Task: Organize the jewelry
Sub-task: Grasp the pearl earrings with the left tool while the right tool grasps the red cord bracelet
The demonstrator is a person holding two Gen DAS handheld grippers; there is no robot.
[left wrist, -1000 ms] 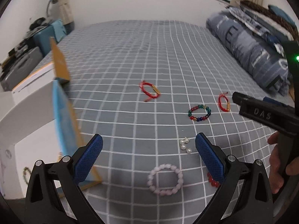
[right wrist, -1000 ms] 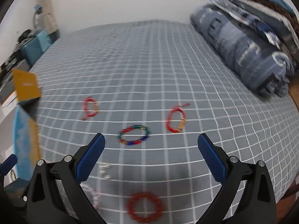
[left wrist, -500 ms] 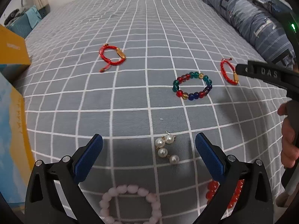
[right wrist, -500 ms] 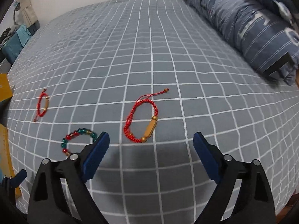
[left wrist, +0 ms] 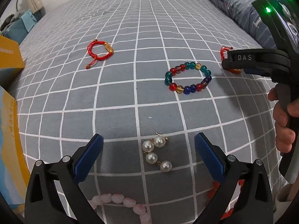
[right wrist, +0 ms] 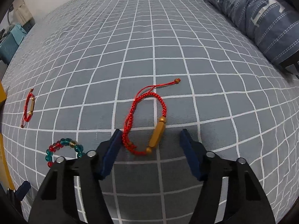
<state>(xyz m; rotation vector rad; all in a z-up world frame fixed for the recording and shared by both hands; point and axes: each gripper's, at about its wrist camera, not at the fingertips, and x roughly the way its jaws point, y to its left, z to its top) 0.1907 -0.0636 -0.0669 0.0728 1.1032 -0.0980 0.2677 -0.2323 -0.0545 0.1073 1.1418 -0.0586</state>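
Both claws stand spread and empty over the checked bedspread (right wrist: 168, 43). Right gripper (right wrist: 149, 142) is down at the red cord bracelet (right wrist: 145, 119), its blue pads either side of the loop's near end with the gold tube bead; the left pad looks to be touching the cord. Left gripper (left wrist: 148, 149) hovers over the pearl earrings (left wrist: 156, 154) near the bed's front edge. Multicoloured bead bracelet (left wrist: 187, 79) lies between the two targets. Judging by this, the pick-up step is in hand: next, each claw must close squarely on its piece without snagging fabric.
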